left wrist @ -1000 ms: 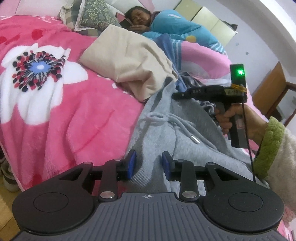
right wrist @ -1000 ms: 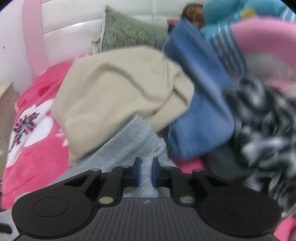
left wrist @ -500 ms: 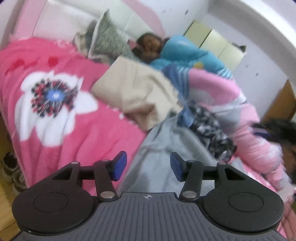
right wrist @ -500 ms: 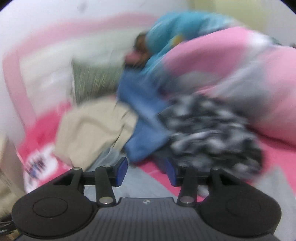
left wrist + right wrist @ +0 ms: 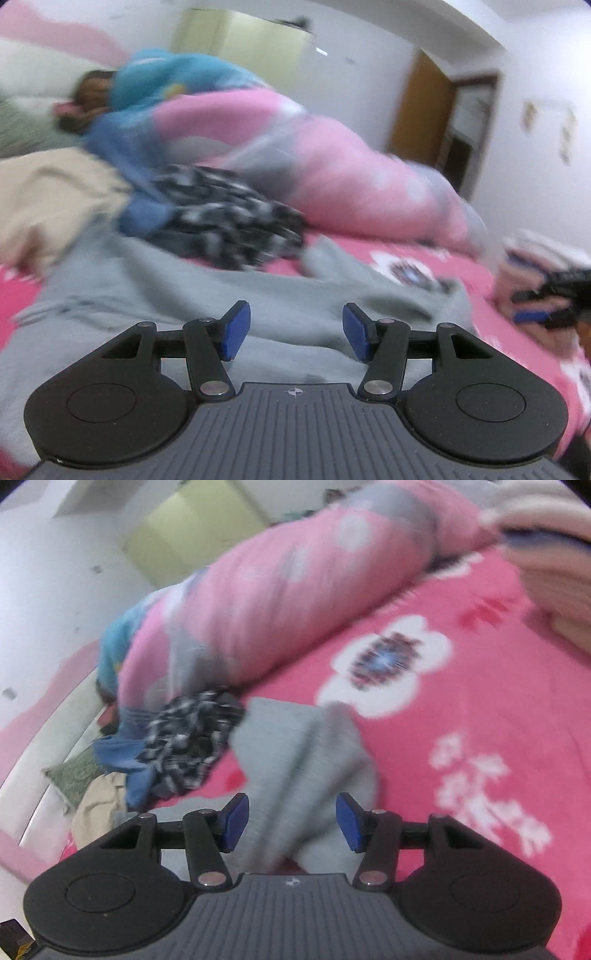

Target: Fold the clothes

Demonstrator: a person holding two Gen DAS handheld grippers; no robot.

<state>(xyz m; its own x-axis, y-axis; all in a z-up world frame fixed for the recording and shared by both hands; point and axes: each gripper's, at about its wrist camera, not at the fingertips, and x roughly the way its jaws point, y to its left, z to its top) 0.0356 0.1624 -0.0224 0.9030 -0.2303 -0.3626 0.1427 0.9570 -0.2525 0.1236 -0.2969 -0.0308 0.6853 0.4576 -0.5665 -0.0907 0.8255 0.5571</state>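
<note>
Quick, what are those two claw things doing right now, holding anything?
Left gripper: opening, holding nothing, above the grey sweatshirt.
Right gripper: opening, nothing gripped.

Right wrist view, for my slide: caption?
Right gripper, jaws opening, above a grey garment on the pink floral blanket.

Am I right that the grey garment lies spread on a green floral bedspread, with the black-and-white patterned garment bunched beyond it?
Not quite: the bedspread is pink with white flowers, not green, as the right wrist view shows. The rest holds: the grey garment lies spread on it, and the black-and-white patterned garment is bunched beyond it.
</note>
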